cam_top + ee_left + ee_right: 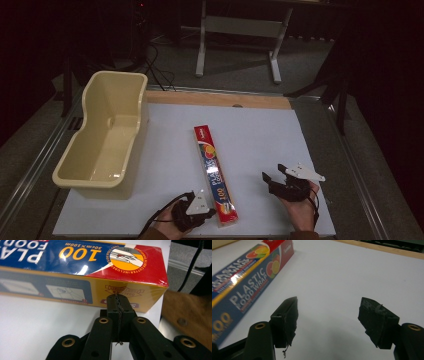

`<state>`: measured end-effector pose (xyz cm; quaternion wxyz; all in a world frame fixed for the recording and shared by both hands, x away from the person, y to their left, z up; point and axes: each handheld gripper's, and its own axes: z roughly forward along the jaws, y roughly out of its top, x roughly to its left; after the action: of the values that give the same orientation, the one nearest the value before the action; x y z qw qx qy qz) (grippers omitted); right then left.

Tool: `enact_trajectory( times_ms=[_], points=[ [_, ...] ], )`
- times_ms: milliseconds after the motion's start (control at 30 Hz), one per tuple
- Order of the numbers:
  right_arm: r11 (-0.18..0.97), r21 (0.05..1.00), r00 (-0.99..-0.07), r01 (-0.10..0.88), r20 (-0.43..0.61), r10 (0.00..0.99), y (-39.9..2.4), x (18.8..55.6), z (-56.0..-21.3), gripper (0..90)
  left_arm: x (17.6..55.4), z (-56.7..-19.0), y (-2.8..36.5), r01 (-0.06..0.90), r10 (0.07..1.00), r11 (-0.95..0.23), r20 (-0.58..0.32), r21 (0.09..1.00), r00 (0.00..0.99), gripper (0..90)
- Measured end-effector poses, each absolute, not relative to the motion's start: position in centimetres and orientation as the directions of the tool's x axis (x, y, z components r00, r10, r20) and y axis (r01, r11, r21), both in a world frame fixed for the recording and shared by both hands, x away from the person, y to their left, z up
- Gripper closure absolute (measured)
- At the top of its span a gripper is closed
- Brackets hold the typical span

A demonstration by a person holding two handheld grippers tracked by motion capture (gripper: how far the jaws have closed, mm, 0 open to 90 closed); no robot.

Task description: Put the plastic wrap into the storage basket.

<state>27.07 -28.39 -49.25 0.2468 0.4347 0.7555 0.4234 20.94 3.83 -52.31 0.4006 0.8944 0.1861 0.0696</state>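
Plastic food wrap, packed in a long, narrow cardboard box (pixel 215 174) printed in red, blue and yellow, is seen lying flat on the white surface (pixel 260 135), its length running from the middle of the surface toward the near edge. The box's near end is reached by the left gripper (pixel 212 212), which is held in the person's left hand (pixel 167 227) just beside it. In the left gripper view, the two black jaws are clenched together with nothing between them, and their tips are pointed at the yellow side of the box (pixel 75 290), close to its red end; whether the tips touch the cardboard cannot be told. The right gripper (pixel 272 175) is held in the right hand (pixel 300 210) to the right of the box, apart from it. Its jaws are spread, and only bare white surface is seen between them in the right gripper view, with the box (pixel 244 282) lying off to the left. A cream-coloured plastic tub (pixel 107 130) is stood at the left edge of the surface, well apart from the box.
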Motion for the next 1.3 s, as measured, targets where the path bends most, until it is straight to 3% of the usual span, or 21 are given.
enact_trajectory(
  times_ms=[333, 467, 667, 700, 733, 800, 1000, 1133, 1300],
  points=[
    [0.260, 0.859, -0.493, 0.441, -0.011, 0.870, -28.4, 27.1, -49.2, 31.3, 22.5, -52.5, -1.7, 0.249, 0.369, -0.610, -0.009, 0.752, 0.929, 90.0],
    [0.248, 0.863, -0.485, 0.441, -0.004, 0.875, -28.6, 27.0, -49.1, 31.2, 22.6, -52.4, -2.1, 0.246, 0.383, -0.614, 0.011, 0.750, 0.924, 89.9],
    [0.246, 0.867, -0.487, 0.434, -0.005, 0.874, -28.6, 26.9, -49.1, 30.8, 21.8, -51.0, 2.3, 0.270, 0.483, -0.549, 0.036, 0.791, 0.875, 75.4],
    [0.248, 0.867, -0.488, 0.432, -0.007, 0.873, -28.5, 26.9, -49.0, 30.5, 21.7, -50.7, 3.3, 0.273, 0.496, -0.535, 0.036, 0.799, 0.867, 71.1],
    [0.256, 0.868, -0.488, 0.427, -0.018, 0.873, -28.2, 26.7, -49.0, 28.8, 21.6, -50.5, 4.2, 0.276, 0.506, -0.528, 0.036, 0.803, 0.862, 60.2],
    [0.257, 0.869, -0.482, 0.423, -0.025, 0.876, -28.1, 26.7, -49.0, 27.7, 21.3, -50.0, 5.9, 0.288, 0.546, -0.516, 0.051, 0.807, 0.837, 57.7],
    [0.257, 0.866, -0.485, 0.429, -0.019, 0.875, -27.3, 26.5, -48.7, 25.2, 20.7, -49.3, 10.4, 0.338, 0.641, -0.498, 0.076, 0.799, 0.764, 29.2],
    [0.268, 0.869, -0.503, 0.416, -0.026, 0.864, -26.4, 26.3, -48.2, 24.9, 20.7, -49.6, 12.4, 0.361, 0.674, -0.492, 0.084, 0.792, 0.734, 27.3],
    [0.297, 0.867, -0.543, 0.400, -0.037, 0.839, -24.3, 25.6, -47.0, 18.0, 20.9, -49.5, 13.6, 0.363, 0.697, -0.462, 0.078, 0.809, 0.713, 24.5]
  ],
)
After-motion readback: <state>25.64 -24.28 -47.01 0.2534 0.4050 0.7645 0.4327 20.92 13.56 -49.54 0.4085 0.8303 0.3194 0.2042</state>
